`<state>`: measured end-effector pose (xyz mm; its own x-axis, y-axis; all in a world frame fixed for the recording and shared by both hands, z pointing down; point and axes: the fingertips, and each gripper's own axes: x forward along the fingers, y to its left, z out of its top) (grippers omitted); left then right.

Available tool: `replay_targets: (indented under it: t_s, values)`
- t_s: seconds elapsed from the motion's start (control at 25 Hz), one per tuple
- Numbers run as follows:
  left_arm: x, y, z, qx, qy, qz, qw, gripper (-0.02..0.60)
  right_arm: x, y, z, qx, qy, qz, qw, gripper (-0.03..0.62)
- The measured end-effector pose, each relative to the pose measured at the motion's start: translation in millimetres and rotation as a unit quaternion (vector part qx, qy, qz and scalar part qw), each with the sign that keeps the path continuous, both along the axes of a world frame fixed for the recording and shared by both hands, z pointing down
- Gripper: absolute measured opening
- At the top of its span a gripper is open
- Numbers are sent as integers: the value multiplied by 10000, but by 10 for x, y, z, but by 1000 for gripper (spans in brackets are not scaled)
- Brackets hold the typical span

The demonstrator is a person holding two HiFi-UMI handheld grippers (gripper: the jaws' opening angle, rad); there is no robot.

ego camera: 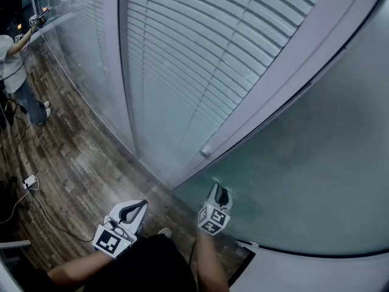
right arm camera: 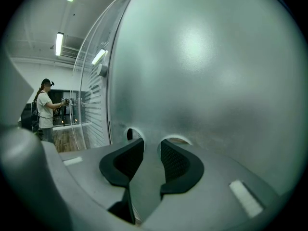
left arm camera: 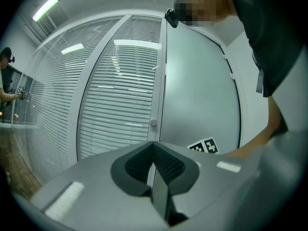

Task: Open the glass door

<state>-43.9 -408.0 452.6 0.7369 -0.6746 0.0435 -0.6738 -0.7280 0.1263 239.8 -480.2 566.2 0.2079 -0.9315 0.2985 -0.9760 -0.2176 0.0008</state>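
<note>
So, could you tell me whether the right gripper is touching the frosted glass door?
Cannot tell. In the right gripper view the right gripper, jaws apart, sits very close to the glass door, yet neither contact nor gap shows plainly.

place: office | cues: blind-lined glass partitions (ego camera: 182, 59), frosted glass door (ego camera: 316, 163), wood floor (ego camera: 79, 169), ceiling strip lights (right arm camera: 59, 43)

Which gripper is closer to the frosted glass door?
Right. The right gripper sits up against the frosted glass door; the left gripper hangs back, apart from it.
</note>
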Motion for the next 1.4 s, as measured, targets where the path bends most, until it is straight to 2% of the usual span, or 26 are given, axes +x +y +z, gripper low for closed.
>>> replay_targets:
  t_s: [0.56, 1.08, 1.4]
  values:
    - [-320, 210, 16, -116, 175, -101, 9997, 0, -98, 207, -47, 17, 107, 12, 9999, 112]
    - [-230, 389, -7, -184, 329, 337, 9987, 0, -210, 483, -80, -117, 96, -24, 9999, 114]
    - [-362, 576, -8, -375, 508, 494, 9968, 0, -347, 793, -145, 13, 34, 120, 9999, 107]
